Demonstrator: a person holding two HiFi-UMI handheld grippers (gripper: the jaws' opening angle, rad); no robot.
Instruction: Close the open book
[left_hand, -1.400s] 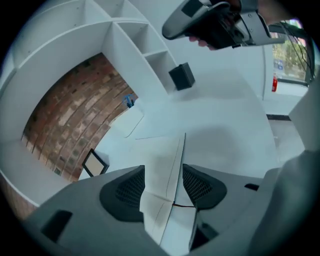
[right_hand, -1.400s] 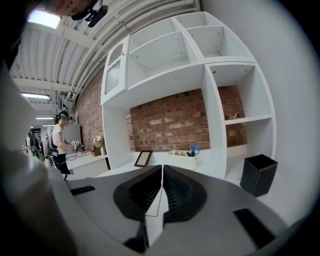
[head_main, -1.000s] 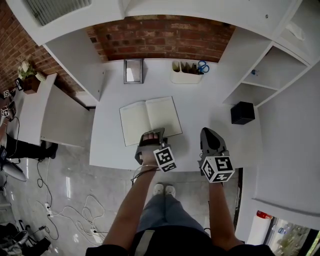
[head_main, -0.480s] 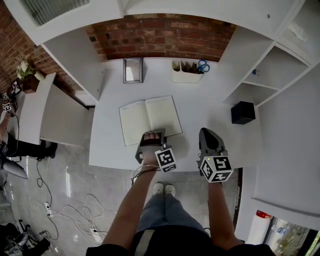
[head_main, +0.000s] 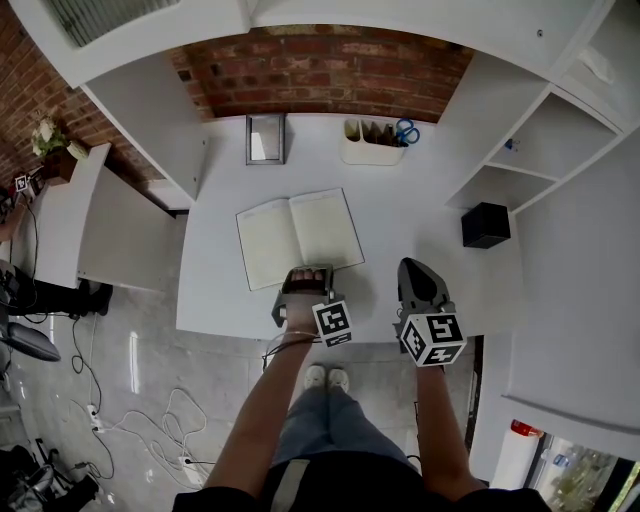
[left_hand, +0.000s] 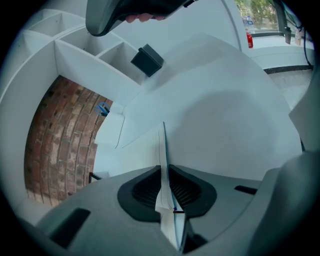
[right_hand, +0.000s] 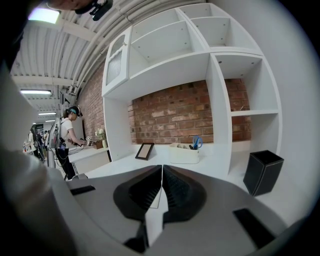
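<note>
An open book (head_main: 298, 236) with blank cream pages lies flat on the white desk (head_main: 400, 220). My left gripper (head_main: 306, 272) is at the near edge of its right-hand page. In the left gripper view its jaws are closing, and the pads (left_hand: 186, 189) pinch a thin stack of page edges (left_hand: 163, 165) that stands upright between them. The rest of the book (left_hand: 142, 150) runs away beyond. My right gripper (head_main: 419, 268) hovers over the desk to the right of the book. It is shut, its pads (right_hand: 176, 189) together with nothing between them.
At the back of the desk stand a small picture frame (head_main: 266, 140) and a white organiser with blue scissors (head_main: 374, 144). A black box (head_main: 486, 225) sits at the right beside the white shelf unit (head_main: 560, 130). A person (right_hand: 67, 134) stands far off at the left.
The left gripper's jaws have drawn together on the book's near page edge. Both hands have stayed almost where they were.
</note>
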